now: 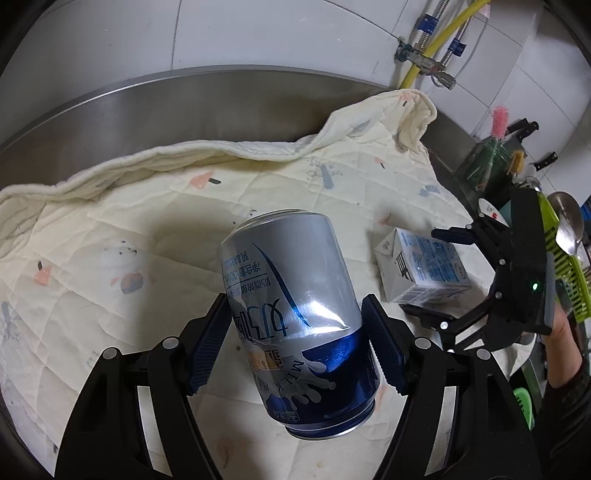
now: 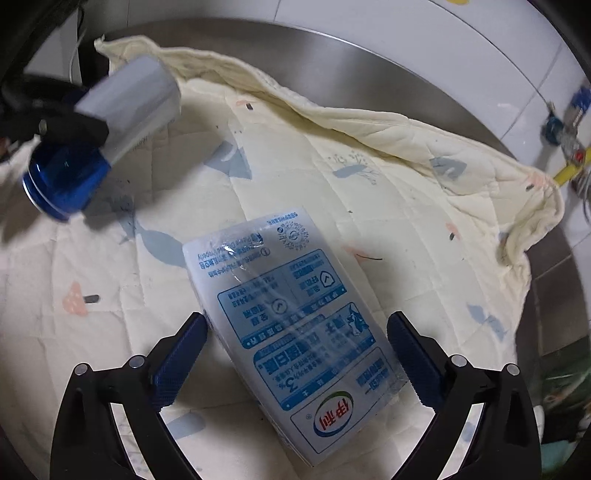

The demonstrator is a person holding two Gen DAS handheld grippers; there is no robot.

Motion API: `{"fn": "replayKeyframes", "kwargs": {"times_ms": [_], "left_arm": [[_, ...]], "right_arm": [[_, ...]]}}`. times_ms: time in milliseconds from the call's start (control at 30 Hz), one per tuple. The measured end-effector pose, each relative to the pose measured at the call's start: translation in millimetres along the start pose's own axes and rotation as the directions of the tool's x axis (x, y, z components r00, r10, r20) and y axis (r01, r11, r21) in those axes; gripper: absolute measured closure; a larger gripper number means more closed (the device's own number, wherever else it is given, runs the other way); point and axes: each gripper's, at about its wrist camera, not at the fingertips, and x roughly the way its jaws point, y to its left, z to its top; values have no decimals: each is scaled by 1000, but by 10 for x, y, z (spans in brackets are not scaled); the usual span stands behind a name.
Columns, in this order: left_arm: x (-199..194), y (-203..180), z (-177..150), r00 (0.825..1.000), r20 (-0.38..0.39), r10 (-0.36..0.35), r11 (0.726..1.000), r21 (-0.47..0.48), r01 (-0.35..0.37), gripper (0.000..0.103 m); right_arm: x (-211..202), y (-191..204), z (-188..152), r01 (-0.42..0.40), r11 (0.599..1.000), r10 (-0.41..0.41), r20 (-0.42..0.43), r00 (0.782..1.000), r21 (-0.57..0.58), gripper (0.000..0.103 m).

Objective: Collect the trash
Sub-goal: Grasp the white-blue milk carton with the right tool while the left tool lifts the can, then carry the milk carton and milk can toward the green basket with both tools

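On top of the steel worktop lies a pale yellow quilted cloth, bumpy along its far edge, with small pink and grey pictures and a few dark spots. Behind the cloth, a white tiled wall with a yellow hose and metal pipes. Past the cloth's right edge, a green dish rack with a spoon, a pink brush and knife handles.

Above the cloth, held up in the left tool, a silver and blue can, tilted, both blue pads pressed on its sides. Same can up in the air at the cloth's left side in the right wrist view.

Flat on the cloth, near its right side, a white and blue milk carton. Around the carton, the right tool, spread wide. Left pad close to the carton; cannot tell if touching. Right pad a little apart.
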Motion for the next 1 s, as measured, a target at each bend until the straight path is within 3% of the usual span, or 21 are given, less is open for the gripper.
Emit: {"fn": "replayKeyframes", "kwargs": {"times_ms": [233, 367, 600, 633, 667, 767, 933, 1000], "left_arm": [[-55, -75, -63, 1000, 5, 8, 1000, -10, -8, 32], [-74, -12, -86, 1000, -17, 18, 999, -41, -18, 32], [-86, 63, -229, 998, -54, 31, 998, -55, -34, 32], [-105, 73, -262, 998, -55, 30, 998, -58, -34, 32], [-129, 81, -291, 998, -55, 26, 998, -62, -29, 32], [-200, 80, -376, 999, -46, 15, 998, -53, -18, 32], [-247, 13, -495, 998, -54, -29, 999, -16, 28, 32], [-301, -35, -519, 997, -55, -60, 998, 9, 61, 32]], "right_arm": [[-214, -2, -25, -118, 992, 118, 8, 993, 53, 33], [-221, 126, 11, -146, 988, 146, 13, 989, 45, 31], [20, 196, -7, -155, 976, 153, 27, 988, 150, 31], [11, 193, -31, -160, 970, 155, 47, 987, 181, 32], [-5, 185, -51, -167, 964, 158, 60, 986, 205, 41], [-118, 186, -150, -174, 935, 150, 100, 984, 309, 42], [-439, 496, -372, -97, 905, 51, 119, 992, 414, 42], [-611, 645, -474, -75, 871, 11, 133, 991, 485, 42]]}}
